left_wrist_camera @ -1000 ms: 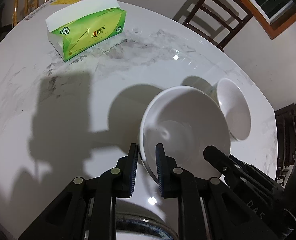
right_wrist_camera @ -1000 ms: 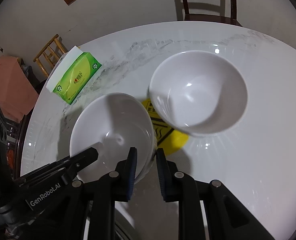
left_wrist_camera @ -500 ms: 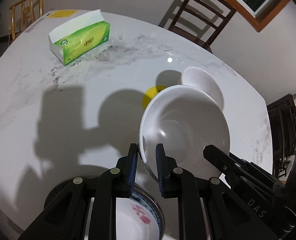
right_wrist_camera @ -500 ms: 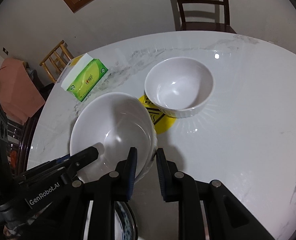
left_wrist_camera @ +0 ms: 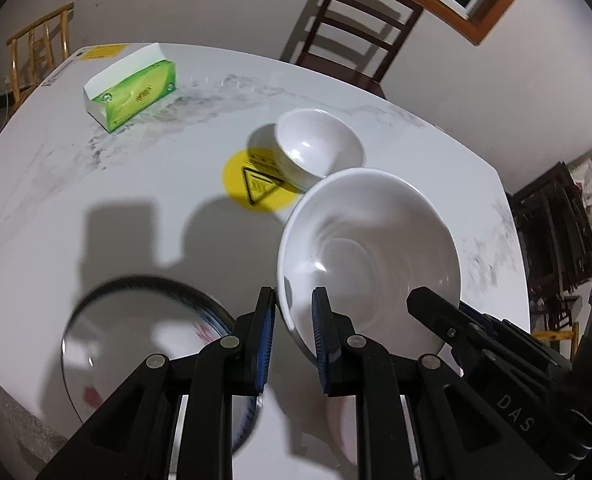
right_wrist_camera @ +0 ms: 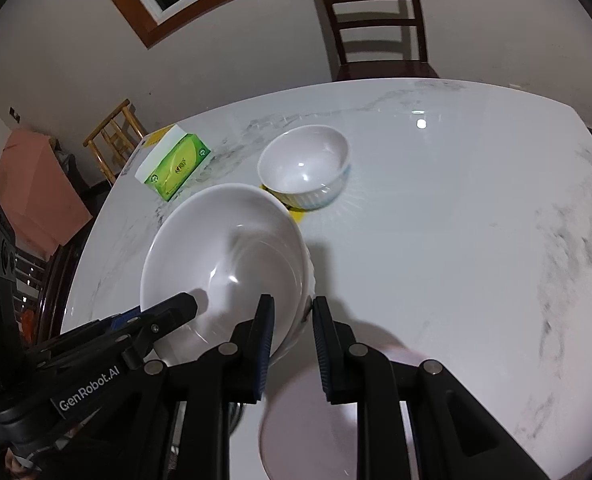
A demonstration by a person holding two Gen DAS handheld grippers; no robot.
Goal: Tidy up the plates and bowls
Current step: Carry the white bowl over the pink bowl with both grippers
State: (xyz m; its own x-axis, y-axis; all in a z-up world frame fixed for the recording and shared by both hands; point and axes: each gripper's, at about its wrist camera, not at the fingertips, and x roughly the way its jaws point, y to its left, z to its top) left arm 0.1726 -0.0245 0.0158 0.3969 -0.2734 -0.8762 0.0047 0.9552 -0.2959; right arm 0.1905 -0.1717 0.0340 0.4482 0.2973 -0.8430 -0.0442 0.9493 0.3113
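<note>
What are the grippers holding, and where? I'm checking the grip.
Both hold the large white bowl by its rim: left gripper one side, right gripper opposite.

Left claw [left_wrist_camera: 293,336]: black angular plastic links, silver pivot screws, blue ribbed pads [left_wrist_camera: 319,336]. Right claw [right_wrist_camera: 293,344]: the same build; its side reads "DAS" in the left view. Left body reads "GenRobot.AI" in white.

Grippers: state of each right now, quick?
Left gripper: shut on the large white bowl, at its rim.
Right gripper: shut on the same bowl's opposite rim.
</note>
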